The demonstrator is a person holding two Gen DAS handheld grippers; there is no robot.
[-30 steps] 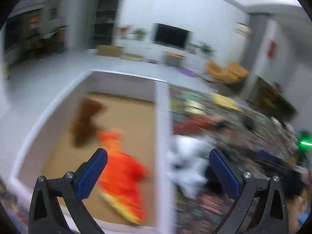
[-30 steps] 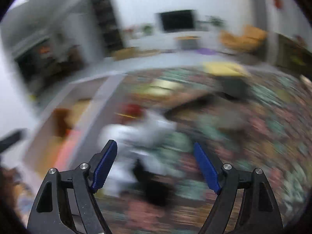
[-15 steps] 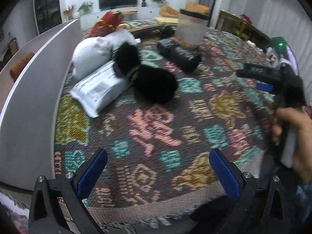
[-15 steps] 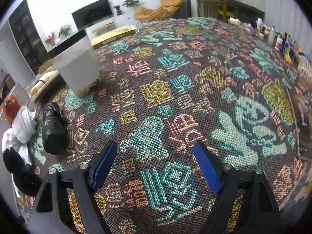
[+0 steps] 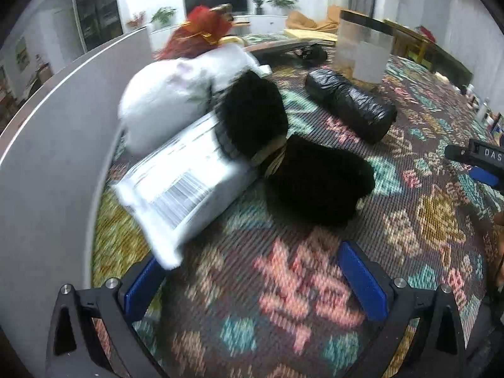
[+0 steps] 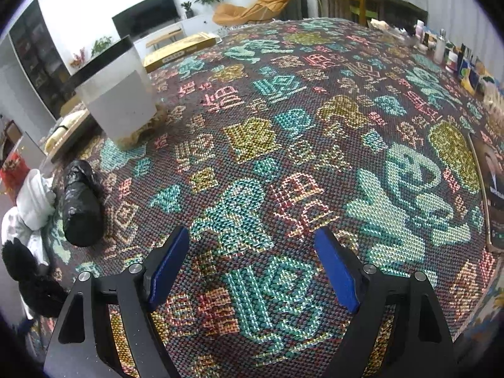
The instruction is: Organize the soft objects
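Left gripper [image 5: 249,275] has swung closer to the pile since half a second ago: white mailer bag [image 5: 186,186] sits touching the black plush [image 5: 302,170], jaws wide apart. Right gripper [image 6: 252,264] hovers empty, jaws apart too.

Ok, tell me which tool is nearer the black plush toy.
Left. The left tool sits open just short of the black plush toy, next to the white parcel. The right tool is open over bare patterned cloth, the toy far to its left.
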